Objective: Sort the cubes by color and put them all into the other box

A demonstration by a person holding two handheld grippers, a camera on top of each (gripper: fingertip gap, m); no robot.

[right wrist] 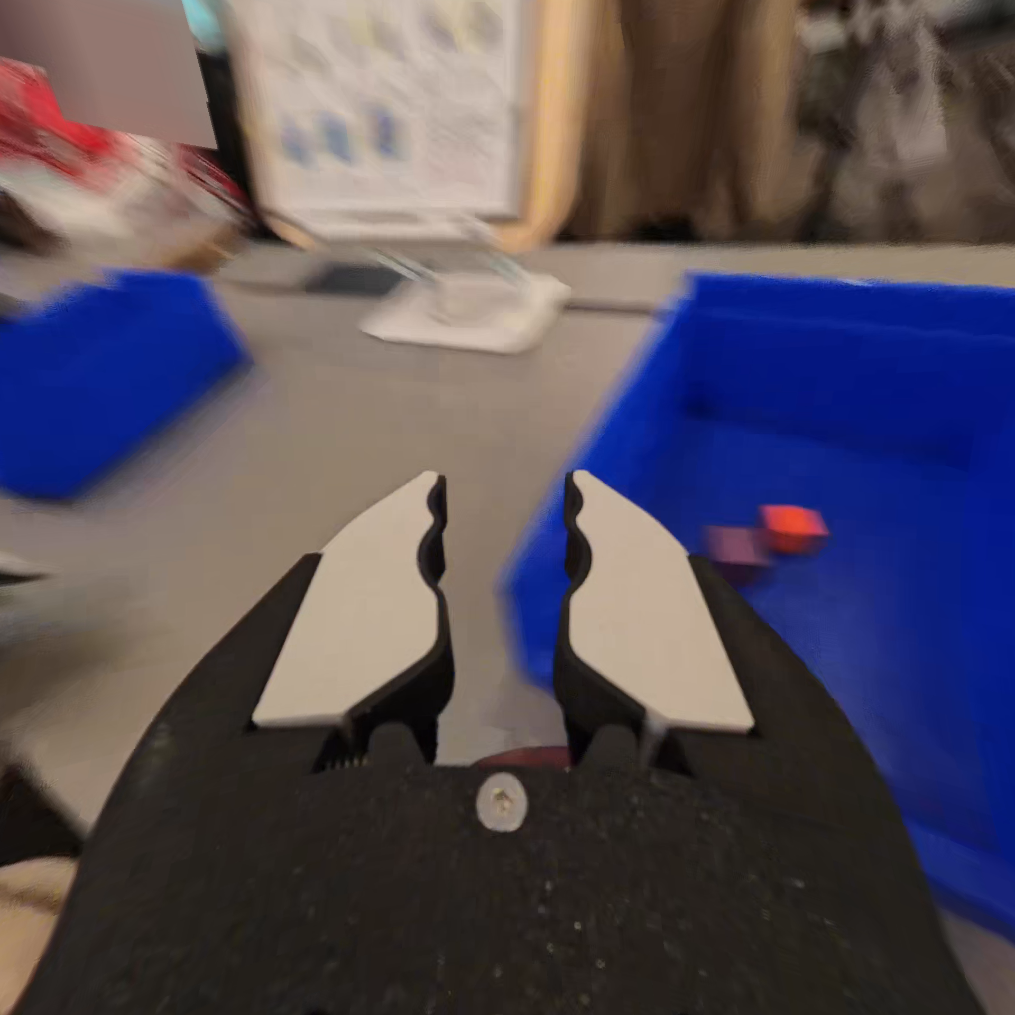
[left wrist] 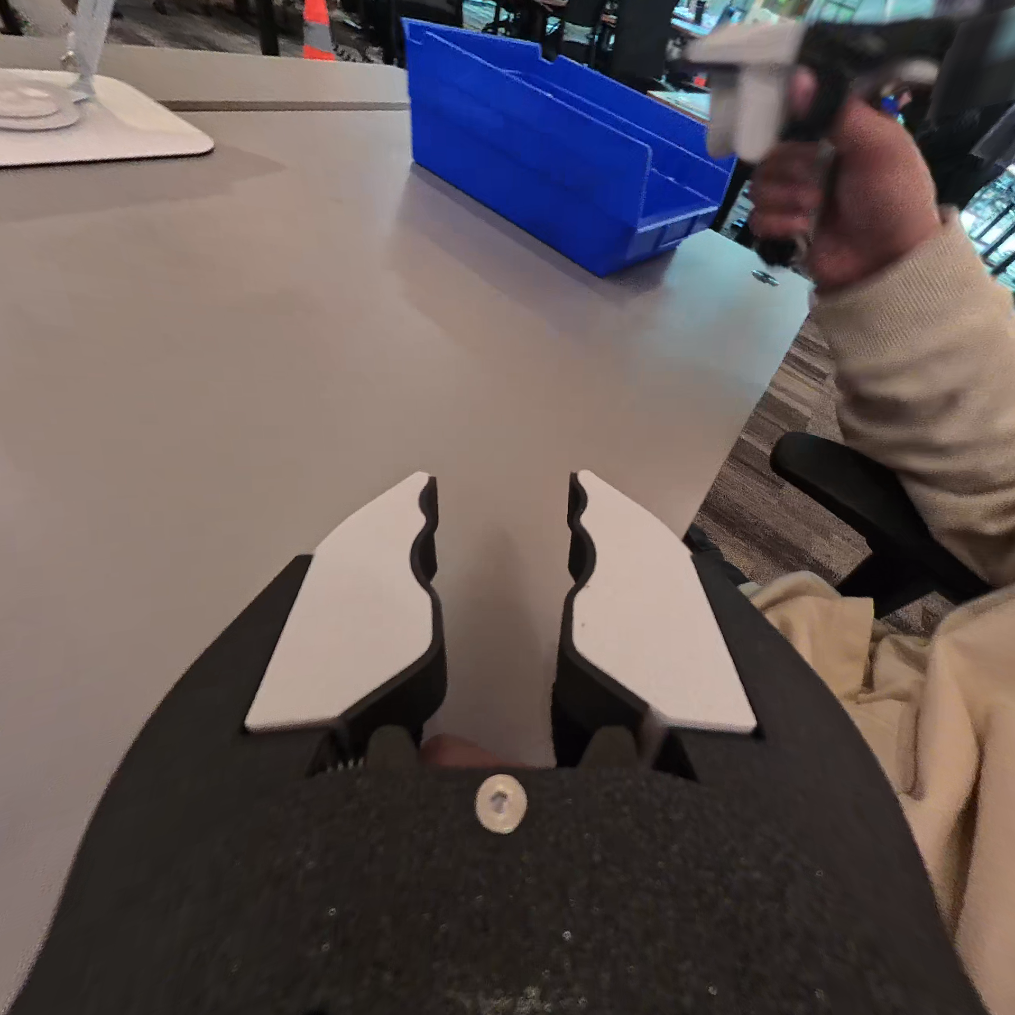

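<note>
While blurred: grey table | blue bin | carpet floor

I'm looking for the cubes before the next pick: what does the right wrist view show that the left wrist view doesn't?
Only the right wrist view shows cubes: a red cube and a purple cube in the near blue box, plus a second blue box at left. Only the left wrist view shows the right gripper raised in a hand, with a divided blue box and no cubes visible. Both show grey table, open empty jaws and a white stand base.
</note>
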